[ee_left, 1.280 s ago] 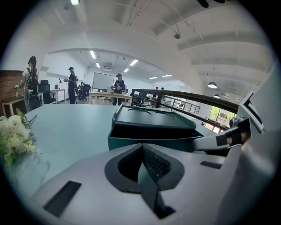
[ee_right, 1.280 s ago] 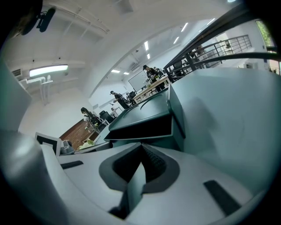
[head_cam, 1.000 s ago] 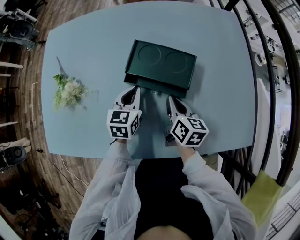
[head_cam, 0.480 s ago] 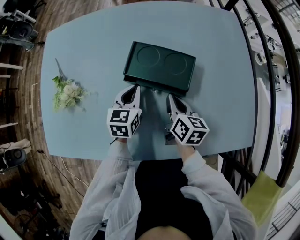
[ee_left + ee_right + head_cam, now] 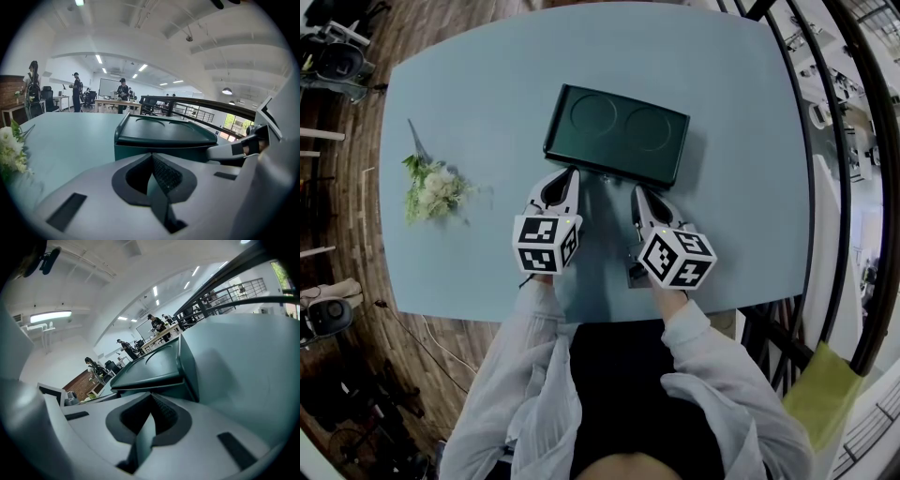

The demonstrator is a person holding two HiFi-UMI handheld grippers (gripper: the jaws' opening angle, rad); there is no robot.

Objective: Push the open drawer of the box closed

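A dark green box (image 5: 617,131) with two round recesses in its lid stands mid-table. Its drawer side faces me, and only a thin dark strip with a small knob (image 5: 605,176) shows under the near edge. My left gripper (image 5: 570,174) is shut, its tip at the left part of that near face. My right gripper (image 5: 638,193) is also shut, its tip just short of the right part. The box (image 5: 164,133) fills the left gripper view right behind the shut left gripper (image 5: 151,157). The box (image 5: 150,369) is equally close beyond the right gripper (image 5: 151,397).
A small bunch of white flowers (image 5: 431,186) lies on the light blue table (image 5: 487,84) to the left, well away from the box. The table's near edge runs just behind the grippers. A dark railing (image 5: 825,187) curves along the right side.
Both grippers have stayed shut at the box's near face. The box sits slightly further left in the view, and the strip under its near edge looks a little thinner.
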